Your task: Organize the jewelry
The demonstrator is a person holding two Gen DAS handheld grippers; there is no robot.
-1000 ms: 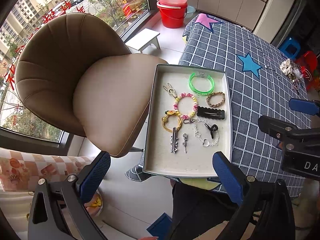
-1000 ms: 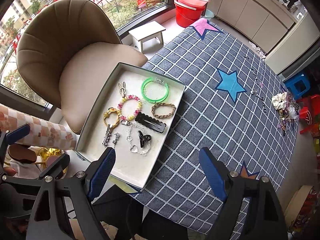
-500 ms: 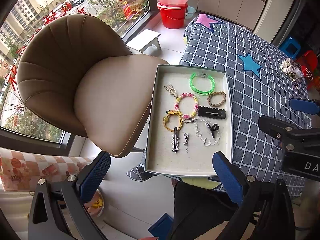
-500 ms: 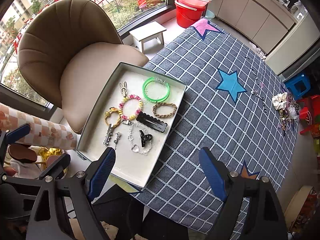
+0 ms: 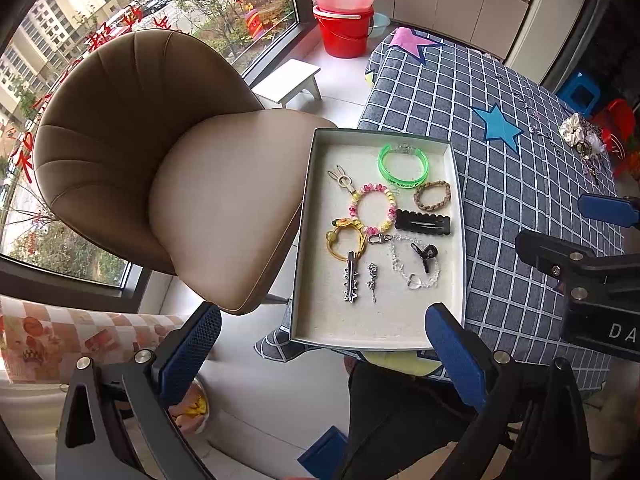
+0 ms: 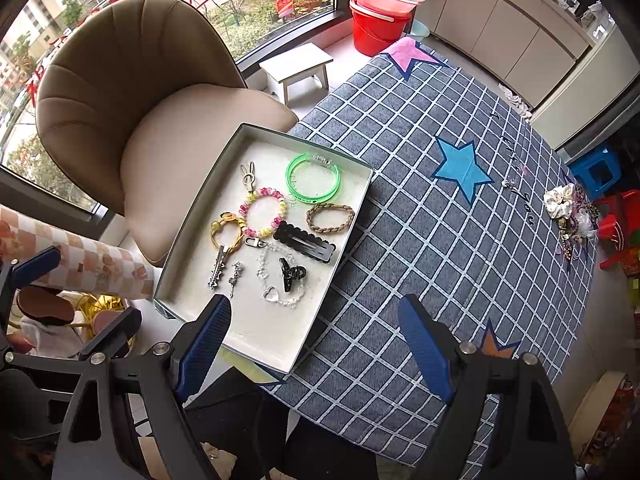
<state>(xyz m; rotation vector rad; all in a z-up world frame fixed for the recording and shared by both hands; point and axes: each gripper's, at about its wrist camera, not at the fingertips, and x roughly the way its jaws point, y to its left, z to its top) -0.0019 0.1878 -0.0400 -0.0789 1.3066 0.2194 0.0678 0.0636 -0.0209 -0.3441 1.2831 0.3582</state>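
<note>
A white tray [image 5: 308, 240] [image 6: 320, 340] sits at the table's near left edge. It holds a green bangle [image 5: 403, 167] [image 6: 313, 182], a pink-and-yellow bead bracelet [image 5: 372, 210] [image 6: 264, 212], a braided tan band [image 5: 432, 196] [image 6: 330, 218], a black hair clip [image 5: 423, 222] [image 6: 305, 243], a yellow bracelet [image 5: 346, 238], a clear bead chain [image 5: 414, 268], a small black claw clip [image 6: 291, 274] and silver pins [image 5: 351, 282]. My left gripper [image 5: 322, 344] is open and empty, above the tray's near edge. My right gripper [image 6: 314, 342] is open and empty, over the tray's near right corner.
A blue checked cloth with stars [image 6: 440, 240] covers the table. A pile of scrunchies and jewelry [image 6: 568, 212] lies at its far right. A tan chair [image 5: 168, 168] stands left of the tray. Red buckets [image 5: 344, 20] and a white stool [image 5: 290, 82] stand by the window.
Both views shift slightly, so the tray sits a little further right in each. Nothing in the tray moved. Both grippers stayed open.
</note>
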